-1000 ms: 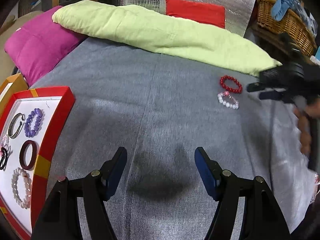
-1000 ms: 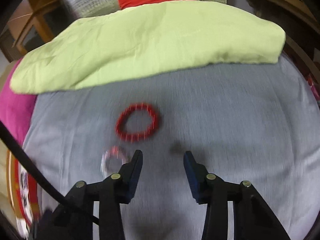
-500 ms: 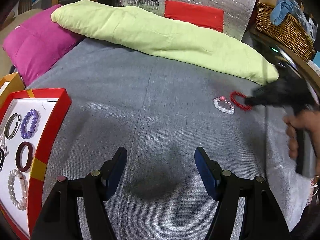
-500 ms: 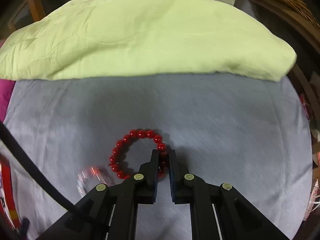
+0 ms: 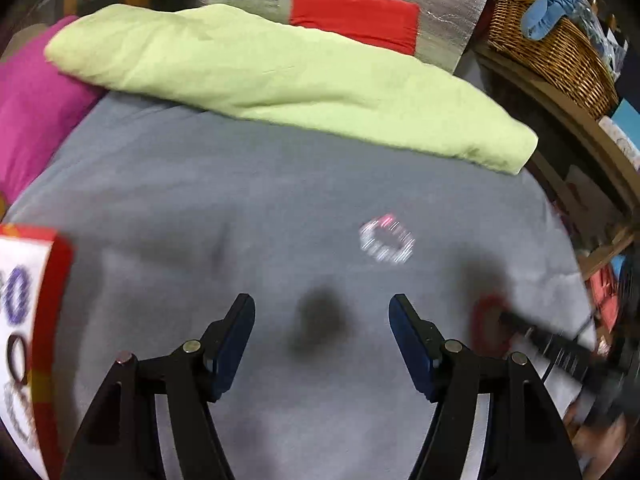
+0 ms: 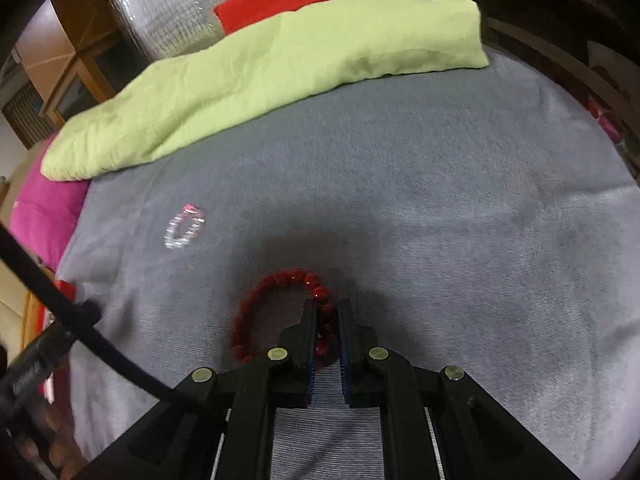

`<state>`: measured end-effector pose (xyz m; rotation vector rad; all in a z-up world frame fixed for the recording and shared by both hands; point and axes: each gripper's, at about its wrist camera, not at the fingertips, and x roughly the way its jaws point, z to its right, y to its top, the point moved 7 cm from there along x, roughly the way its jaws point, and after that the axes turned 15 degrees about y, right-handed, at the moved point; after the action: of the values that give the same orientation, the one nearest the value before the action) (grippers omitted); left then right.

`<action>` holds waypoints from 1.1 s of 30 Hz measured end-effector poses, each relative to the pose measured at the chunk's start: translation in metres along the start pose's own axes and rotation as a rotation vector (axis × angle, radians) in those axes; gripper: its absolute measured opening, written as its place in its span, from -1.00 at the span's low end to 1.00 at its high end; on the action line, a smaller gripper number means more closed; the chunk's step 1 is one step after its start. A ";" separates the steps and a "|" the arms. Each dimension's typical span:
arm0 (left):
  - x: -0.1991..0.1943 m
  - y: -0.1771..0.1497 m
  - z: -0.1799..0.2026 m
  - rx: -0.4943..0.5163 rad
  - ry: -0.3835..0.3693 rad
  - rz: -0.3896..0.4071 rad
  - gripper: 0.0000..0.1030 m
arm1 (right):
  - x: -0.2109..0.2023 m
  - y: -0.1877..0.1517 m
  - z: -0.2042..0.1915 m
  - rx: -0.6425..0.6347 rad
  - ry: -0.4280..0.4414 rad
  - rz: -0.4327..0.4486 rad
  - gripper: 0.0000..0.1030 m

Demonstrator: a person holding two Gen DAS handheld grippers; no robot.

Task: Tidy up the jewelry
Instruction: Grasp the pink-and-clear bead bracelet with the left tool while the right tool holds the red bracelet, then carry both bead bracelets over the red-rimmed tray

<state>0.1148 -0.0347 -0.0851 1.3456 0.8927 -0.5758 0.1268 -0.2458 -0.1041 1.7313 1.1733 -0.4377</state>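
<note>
My right gripper (image 6: 326,308) is shut on a red bead bracelet (image 6: 264,304) and holds it just above the grey bedspread (image 6: 440,200); it shows blurred at the right of the left wrist view (image 5: 486,312). A white pearl bracelet with a pink bead (image 5: 386,240) lies on the spread ahead of my left gripper (image 5: 322,312), which is open and empty above the cloth. The pearl bracelet also shows in the right wrist view (image 6: 184,228). A red-rimmed white tray (image 5: 48,320) at the left edge holds several bracelets.
A long light-green pillow (image 5: 280,76) and a magenta cushion (image 5: 28,120) lie along the far side of the bed. A wicker basket (image 5: 548,40) stands on a wooden shelf at the right. A black cable (image 6: 80,336) crosses the right wrist view at left.
My right gripper has lifted the red bracelet away from the pearl one and carried it nearer and to the left. My left gripper has swung to the right, so the tray slid to the frame edge.
</note>
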 end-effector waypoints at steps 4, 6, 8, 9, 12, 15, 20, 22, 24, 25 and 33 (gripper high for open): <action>0.023 0.027 0.030 -0.014 0.024 -0.046 0.26 | 0.000 0.001 0.004 0.016 0.041 -0.005 -0.81; 0.043 0.030 0.043 -0.019 0.042 -0.112 0.13 | -0.003 0.001 0.008 0.040 0.068 -0.003 -0.81; 0.066 0.026 0.050 -0.022 0.071 -0.184 -0.22 | 0.000 0.004 0.010 0.060 0.087 -0.004 -0.81; 0.071 0.025 0.050 -0.005 0.125 -0.170 -0.50 | -0.002 0.002 0.010 0.065 0.092 -0.002 -0.81; 0.061 0.023 0.057 0.069 0.139 -0.122 -0.86 | 0.000 0.005 0.012 0.074 0.105 -0.002 -0.81; 0.040 0.012 0.052 0.105 0.135 -0.064 -0.86 | -0.001 0.006 0.013 0.085 0.120 0.003 -0.81; 0.003 -0.015 0.034 0.118 0.129 -0.004 -0.86 | -0.010 0.009 0.007 0.088 0.154 0.029 -0.81; -0.010 -0.022 0.028 0.118 0.129 0.017 -0.86 | -0.015 0.010 0.002 0.079 0.172 0.045 -0.81; -0.022 -0.026 0.023 0.121 0.131 0.037 -0.86 | -0.021 0.012 -0.004 0.066 0.192 0.063 -0.81; -0.025 -0.027 0.022 0.118 0.135 0.045 -0.86 | -0.023 0.012 -0.006 0.061 0.202 0.068 -0.81; -0.058 -0.046 0.000 0.091 0.141 0.070 -0.86 | -0.048 0.000 -0.032 0.044 0.260 0.084 -0.81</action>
<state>0.0454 -0.0500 -0.0646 1.5082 0.9387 -0.4764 0.0971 -0.2434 -0.0548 1.9104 1.2749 -0.1919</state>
